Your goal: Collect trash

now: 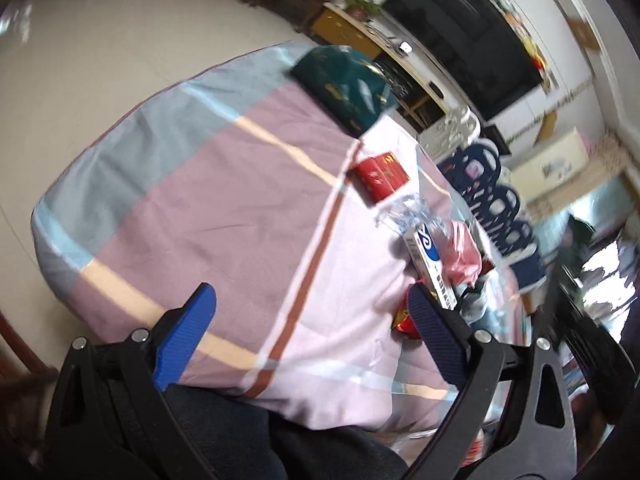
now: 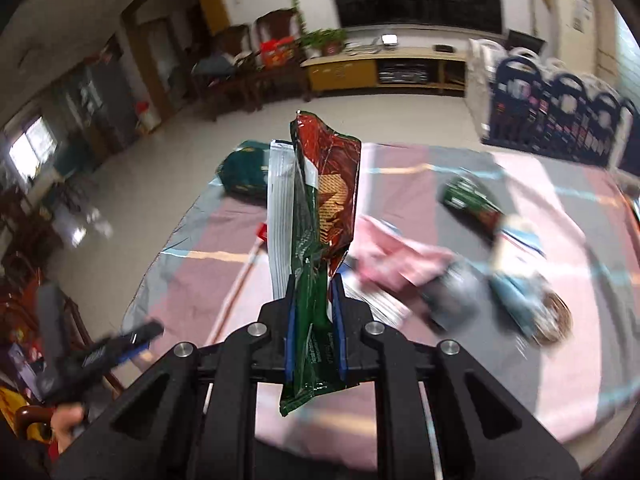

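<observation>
- The right gripper (image 2: pixel 313 284) is clamped on a crumpled green-and-red snack wrapper (image 2: pixel 326 196), which stands up from between its blue pads above the patchwork cloth (image 2: pixel 520 168).
- Just right of that claw lies pink trash (image 2: pixel 396 256); farther right, a green packet (image 2: pixel 470 200).
- The left gripper (image 1: pixel 312 300) gapes wide, holding nothing.
- Beside its right finger sits a white-and-blue box (image 1: pixel 430 264); ahead, a red box (image 1: pixel 378 176).

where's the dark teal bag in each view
Left wrist: dark teal bag upper centre, at the far edge of the plaid cloth.
Right wrist: left of centre, partly behind the held wrapper.
Shared landmark: yellow cabinet.
</observation>
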`<state>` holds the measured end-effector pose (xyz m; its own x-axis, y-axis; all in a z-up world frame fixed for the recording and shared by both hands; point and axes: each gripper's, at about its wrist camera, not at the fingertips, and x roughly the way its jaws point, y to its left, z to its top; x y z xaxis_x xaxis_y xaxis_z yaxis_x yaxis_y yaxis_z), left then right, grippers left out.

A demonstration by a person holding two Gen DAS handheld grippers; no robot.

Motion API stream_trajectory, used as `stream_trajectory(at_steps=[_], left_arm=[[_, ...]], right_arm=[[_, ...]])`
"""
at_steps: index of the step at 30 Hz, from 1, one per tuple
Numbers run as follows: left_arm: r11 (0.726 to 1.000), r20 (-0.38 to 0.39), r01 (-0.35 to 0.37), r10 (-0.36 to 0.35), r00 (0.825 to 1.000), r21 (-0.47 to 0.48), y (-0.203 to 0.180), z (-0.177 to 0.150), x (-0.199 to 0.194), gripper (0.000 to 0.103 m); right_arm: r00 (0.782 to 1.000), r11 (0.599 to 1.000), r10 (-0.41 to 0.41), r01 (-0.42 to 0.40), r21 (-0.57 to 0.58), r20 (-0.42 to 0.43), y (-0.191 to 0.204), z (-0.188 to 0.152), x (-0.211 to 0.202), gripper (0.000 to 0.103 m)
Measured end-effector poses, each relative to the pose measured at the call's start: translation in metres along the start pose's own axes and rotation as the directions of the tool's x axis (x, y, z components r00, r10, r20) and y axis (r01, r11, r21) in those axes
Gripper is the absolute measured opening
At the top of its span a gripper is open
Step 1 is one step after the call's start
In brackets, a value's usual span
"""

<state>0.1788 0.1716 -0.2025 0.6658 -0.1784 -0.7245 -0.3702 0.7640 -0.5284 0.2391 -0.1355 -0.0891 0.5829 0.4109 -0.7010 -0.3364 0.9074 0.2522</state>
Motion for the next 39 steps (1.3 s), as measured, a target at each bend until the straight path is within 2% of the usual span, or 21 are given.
stream_trajectory(at_steps=[1, 3, 4, 5, 6, 8, 10, 11, 12, 13, 14, 16, 18, 21, 24, 28, 30, 32, 34, 36, 39], left_arm=[[0.999, 0.004, 0.010, -0.010, 1.000, 0.041, -0.015, 0.000, 0.003, 0.096], [0.991, -0.081, 0.054, -0.044, 0.996, 0.124, -0.058, 0.002, 0.027, 0.096], [0.985, -0.135, 0.081, -0.060, 0.989, 0.153, -0.071, 0.000, 0.040, 0.096], [0.973, -0.217, 0.126, -0.083, 0.973, 0.193, -0.091, -0.001, 0.062, 0.096], [0.965, -0.260, 0.147, -0.088, 0.961, 0.216, -0.103, -0.003, 0.077, 0.096], [0.959, -0.304, 0.121, -0.039, 0.952, 0.257, -0.118, -0.007, 0.107, 0.096], [0.956, -0.327, 0.062, 0.037, 0.944, 0.288, -0.122, -0.011, 0.128, 0.094], [0.951, -0.342, 0.060, 0.050, 0.938, 0.304, -0.123, -0.014, 0.134, 0.092], [0.942, -0.356, 0.072, 0.053, 0.933, 0.329, -0.125, -0.020, 0.138, 0.080], [0.926, -0.373, 0.084, 0.064, 0.926, 0.367, -0.129, -0.027, 0.141, 0.062], [0.921, -0.388, 0.084, 0.077, 0.919, 0.381, -0.130, -0.030, 0.142, 0.055], [0.914, -0.372, 0.084, 0.076, 0.925, 0.396, -0.132, -0.031, 0.135, 0.038], [0.901, -0.351, 0.102, 0.059, 0.935, 0.421, -0.134, -0.033, 0.121, 0.030], [0.887, -0.312, 0.112, 0.037, 0.949, 0.447, -0.145, -0.040, 0.089, 0.030], [0.878, -0.258, 0.152, -0.034, 0.966, 0.453, -0.153, -0.056, 0.038, 0.030], [0.854, -0.246, 0.208, -0.097, 0.964, 0.478, -0.168, -0.095, -0.007, 0.030], [0.821, -0.282, 0.263, -0.130, 0.950, 0.507, -0.184, -0.124, -0.020, 0.030], [0.778, -0.336, 0.328, -0.159, 0.928, 0.537, -0.202, -0.152, -0.026, 0.030], [0.729, -0.381, 0.371, -0.163, 0.910, 0.575, -0.211, -0.177, -0.035, 0.030], [0.701, -0.417, 0.400, -0.158, 0.895, 0.591, -0.221, -0.195, -0.034, 0.030], [0.646, -0.511, 0.470, -0.141, 0.848, 0.602, -0.237, -0.223, -0.026, 0.030]], right_arm=[[1.000, 0.999, -0.012, 0.011, 0.047, 0.014, -0.019, -0.017, -0.022, 0.016], [1.000, 0.991, -0.019, 0.016, 0.136, 0.022, -0.044, -0.045, -0.048, 0.016], [1.000, 0.982, -0.023, 0.019, 0.187, 0.019, -0.059, -0.062, -0.060, 0.016], [1.000, 0.968, -0.025, 0.020, 0.250, 0.017, -0.075, -0.085, -0.075, 0.016], [1.000, 0.958, -0.027, 0.021, 0.287, 0.016, -0.083, -0.098, -0.085, 0.016], [0.999, 0.930, -0.039, 0.033, 0.366, 0.008, -0.100, -0.135, -0.105, 0.016], [0.999, 0.910, -0.053, 0.052, 0.411, -0.009, -0.108, -0.158, -0.118, 0.016], [0.998, 0.902, -0.066, 0.066, 0.427, -0.015, -0.114, -0.169, -0.124, 0.016], [0.997, 0.898, -0.071, 0.071, 0.435, -0.015, -0.116, -0.172, -0.131, 0.016], [0.997, 0.891, -0.074, 0.071, 0.448, -0.011, -0.120, -0.176, -0.134, 0.016], [0.997, 0.887, -0.074, 0.069, 0.457, -0.006, -0.124, -0.176, -0.135, 0.016], [0.997, 0.884, -0.080, 0.069, 0.462, 0.003, -0.117, -0.178, -0.137, 0.016], [0.996, 0.890, -0.086, 0.072, 0.451, 0.010, -0.118, -0.175, -0.138, 0.016], [0.996, 0.907, -0.092, 0.078, 0.415, 0.015, -0.108, -0.175, -0.143, 0.016], [0.993, 0.918, -0.118, 0.110, 0.380, -0.003, -0.104, -0.172, -0.143, 0.016], [0.991, 0.928, -0.136, 0.131, 0.349, -0.010, -0.099, -0.175, -0.144, 0.016], [0.988, 0.928, -0.153, 0.151, 0.342, -0.021, -0.099, -0.176, -0.146, 0.016], [0.985, 0.921, -0.169, 0.165, 0.353, -0.019, -0.102, -0.177, -0.154, 0.016], [0.980, 0.912, -0.200, 0.187, 0.366, -0.002, -0.107, -0.178, -0.168, 0.016], [0.973, 0.904, -0.232, 0.211, 0.373, 0.011, -0.111, -0.180, -0.180, 0.016], [0.960, 0.889, -0.280, 0.252, 0.383, 0.018, -0.121, -0.186, -0.196, 0.016]])
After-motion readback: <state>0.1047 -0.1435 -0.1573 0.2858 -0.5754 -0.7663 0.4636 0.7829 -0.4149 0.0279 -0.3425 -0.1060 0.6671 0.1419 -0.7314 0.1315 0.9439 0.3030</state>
